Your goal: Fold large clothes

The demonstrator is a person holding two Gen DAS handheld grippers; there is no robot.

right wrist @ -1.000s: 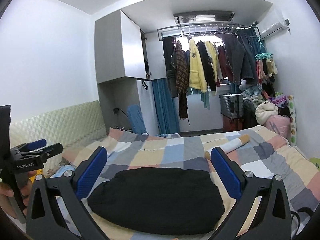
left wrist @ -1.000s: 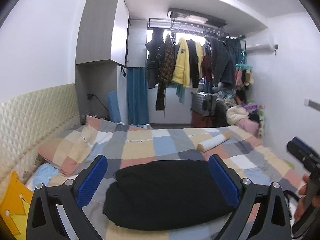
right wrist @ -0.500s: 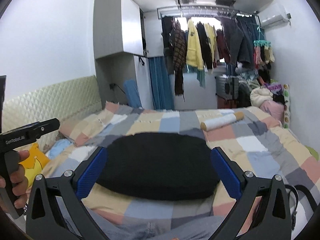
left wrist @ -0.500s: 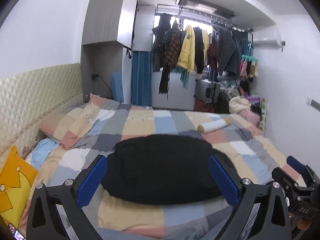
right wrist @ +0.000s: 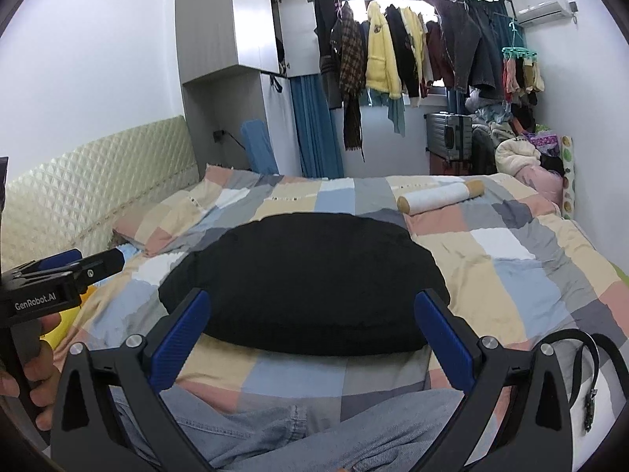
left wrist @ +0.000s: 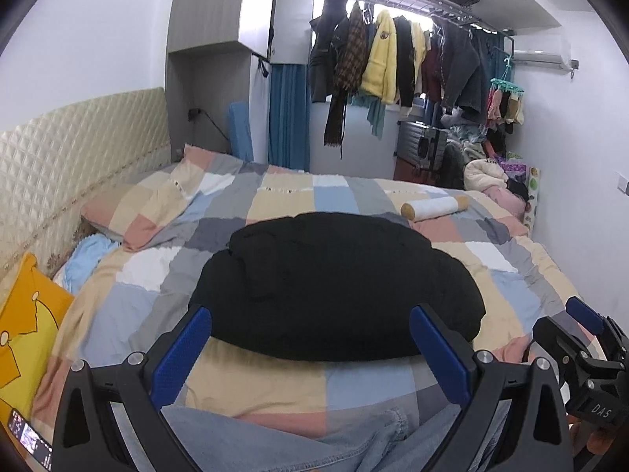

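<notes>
A black garment (left wrist: 334, 283) lies folded in a rounded pile in the middle of the checked bedspread (left wrist: 298, 192); it also shows in the right wrist view (right wrist: 302, 283). A pale blue denim garment (left wrist: 283, 440) lies at the near edge of the bed, under both grippers (right wrist: 314, 424). My left gripper (left wrist: 310, 346) is open and empty, held above the near edge of the black pile. My right gripper (right wrist: 312, 334) is open and empty, just to the right of it.
A checked pillow (left wrist: 149, 204) and a yellow cushion (left wrist: 23, 330) lie at the left by the padded headboard. A white roll (left wrist: 434, 207) lies at the far right of the bed. A black strap (right wrist: 585, 358) lies at the right. Hung clothes and a suitcase stand beyond.
Both grippers have tilted downward and drawn back toward the near edge of the bed. The denim garment has come into view below them. The black pile has not moved.
</notes>
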